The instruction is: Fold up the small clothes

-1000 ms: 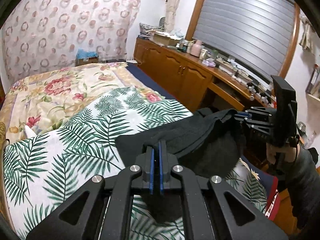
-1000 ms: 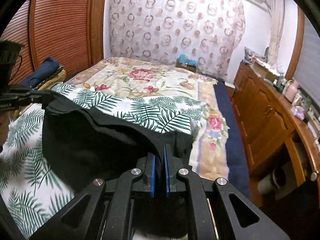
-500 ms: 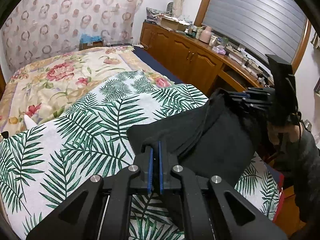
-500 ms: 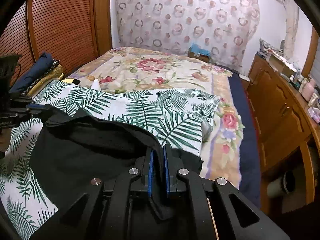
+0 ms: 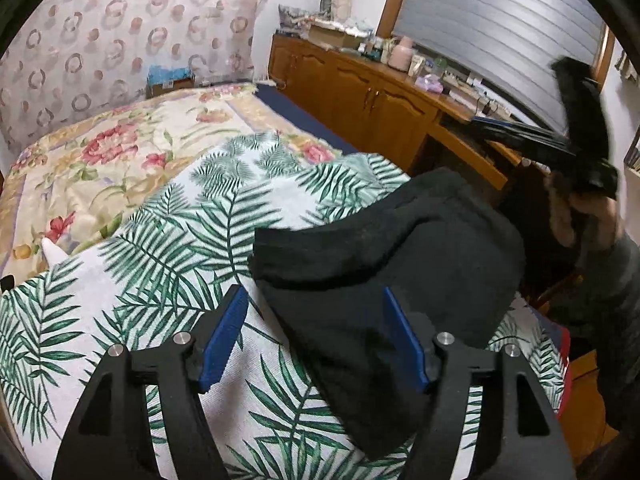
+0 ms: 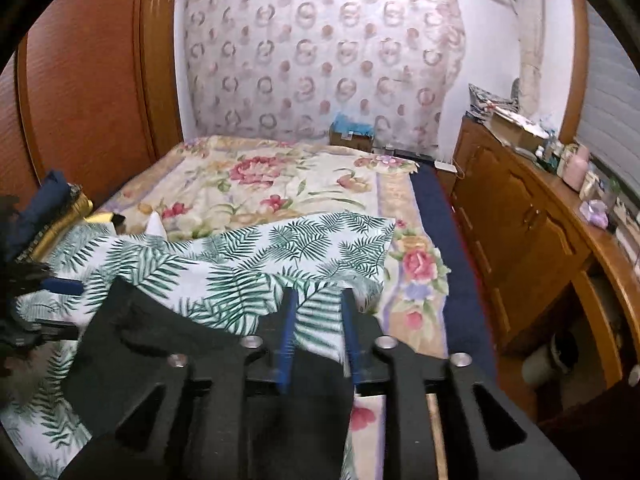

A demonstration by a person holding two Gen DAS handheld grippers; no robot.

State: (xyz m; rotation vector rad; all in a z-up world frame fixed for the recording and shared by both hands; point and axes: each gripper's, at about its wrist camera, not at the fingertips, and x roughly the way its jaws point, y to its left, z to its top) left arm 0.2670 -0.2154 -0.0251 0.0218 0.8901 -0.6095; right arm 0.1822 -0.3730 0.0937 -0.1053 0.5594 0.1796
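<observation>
Two grippers hang over the foot of the bed, and neither one grips anything. Nearest in the left wrist view, the left gripper [image 5: 314, 338] has its blue-padded jaws spread wide, one pad over the palm-leaf sheet [image 5: 160, 248] and the other over the black garment [image 5: 384, 264]. That garment lies in a rumpled, partly doubled heap on the palm-leaf sheet, at the sheet's corner nearest the wooden cabinet [image 5: 368, 100], with one flap trailing toward the camera between the jaws. Whether the pads touch the cloth cannot be told.

In the right wrist view, the right gripper [image 6: 320, 336] also stands with its jaws parted, though less widely, and the leaf print shows through the gap. It is blurred. The black garment [image 6: 160, 336] lies just left of it on the sheet [image 6: 248, 256], and the other gripper's blue pad shows at the left edge, beyond the garment.

Beyond the garment, in the left wrist view, the right gripper [image 5: 520, 136] shows as a blurred dark shape raised above the cloth's far side, held by the person's hand [image 5: 580, 208].

Farther off, past the palm-leaf sheet, the floral bedspread [image 6: 260, 176] covers the bed. A navy folded bundle [image 6: 44, 204] rests beside the sheet's left edge. The wooden cabinet [image 6: 520, 216] runs along the bed's right side, its top crowded with small items, including a pink jug [image 6: 578, 166]. A ring-patterned curtain [image 6: 320, 52] hangs behind the bed.
</observation>
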